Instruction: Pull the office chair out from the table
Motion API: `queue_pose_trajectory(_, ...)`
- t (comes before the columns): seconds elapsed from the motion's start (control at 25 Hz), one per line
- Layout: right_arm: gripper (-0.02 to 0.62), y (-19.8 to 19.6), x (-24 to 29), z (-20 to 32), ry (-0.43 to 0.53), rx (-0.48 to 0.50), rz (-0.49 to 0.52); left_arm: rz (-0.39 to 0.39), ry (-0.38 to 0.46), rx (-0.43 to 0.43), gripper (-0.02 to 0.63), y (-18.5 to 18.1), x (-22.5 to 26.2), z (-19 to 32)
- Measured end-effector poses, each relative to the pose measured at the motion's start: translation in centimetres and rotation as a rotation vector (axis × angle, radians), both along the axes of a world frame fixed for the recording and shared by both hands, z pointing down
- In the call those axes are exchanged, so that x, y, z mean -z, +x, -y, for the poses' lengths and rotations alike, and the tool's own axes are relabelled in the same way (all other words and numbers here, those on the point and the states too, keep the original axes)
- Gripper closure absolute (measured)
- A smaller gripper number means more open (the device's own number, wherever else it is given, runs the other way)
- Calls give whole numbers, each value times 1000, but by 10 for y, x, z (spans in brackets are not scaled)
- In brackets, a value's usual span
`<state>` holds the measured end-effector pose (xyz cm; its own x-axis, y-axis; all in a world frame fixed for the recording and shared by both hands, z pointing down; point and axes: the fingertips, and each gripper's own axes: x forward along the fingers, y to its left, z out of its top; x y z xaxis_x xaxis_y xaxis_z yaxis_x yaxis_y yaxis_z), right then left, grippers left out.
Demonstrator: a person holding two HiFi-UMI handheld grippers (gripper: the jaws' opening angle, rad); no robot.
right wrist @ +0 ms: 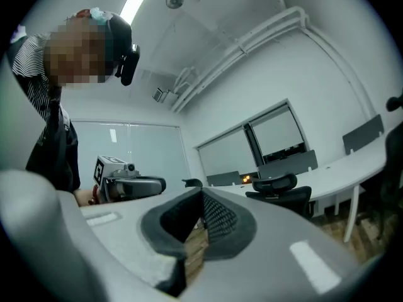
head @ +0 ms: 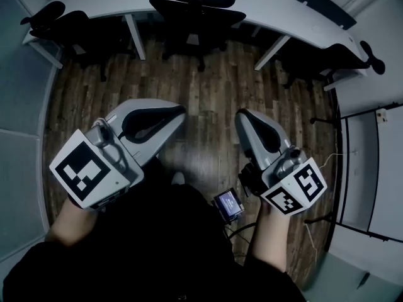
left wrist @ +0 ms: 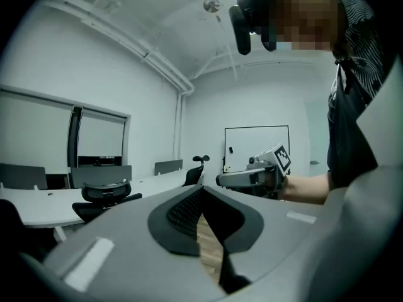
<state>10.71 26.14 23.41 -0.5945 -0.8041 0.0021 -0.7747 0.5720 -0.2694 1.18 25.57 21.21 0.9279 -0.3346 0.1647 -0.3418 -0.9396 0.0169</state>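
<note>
A black office chair (head: pixel 195 8) is tucked under the curved white table (head: pixel 277 11) at the far side of the room. It also shows as the office chair (left wrist: pixel 104 197) in the left gripper view and the office chair (right wrist: pixel 280 190) in the right gripper view. Both grippers are held out level over the wood floor, well short of the chair. My left gripper (head: pixel 179 111) is shut with nothing in it, its jaws (left wrist: pixel 203 189) closed tip to tip. My right gripper (head: pixel 241 115) is likewise shut and empty, its jaws (right wrist: pixel 201 194) together.
More black chairs stand at the table's left end (head: pixel 56 21) and right end (head: pixel 315 61). White table legs (head: pixel 135 36) flank the middle chair. A small screen device (head: pixel 228 203) hangs at the person's waist. White panels (head: pixel 371 168) line the right wall.
</note>
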Motion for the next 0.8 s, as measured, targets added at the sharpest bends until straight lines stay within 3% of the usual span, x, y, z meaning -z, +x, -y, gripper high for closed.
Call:
queue_pose_trajectory(0.2, 594, -8, -3, 32, -2, -5, -29, -61, -27, 10, 603, -5, -4, 43)
queue_pose_trajectory(0.44, 594, -6, 6, 84, -3, -33, -43, -65, -57, -93, 603, 0, -5, 90)
queue_pose_trajectory(0.64, 594, -21, 11, 136, 3, -23, -56, -100, -86, -67, 603, -15, -6, 152)
queue_pose_trajectory(0.8, 594, -35, 15, 161, 11, -4, -71, -110, -88, -62, 603, -23, -3, 174)
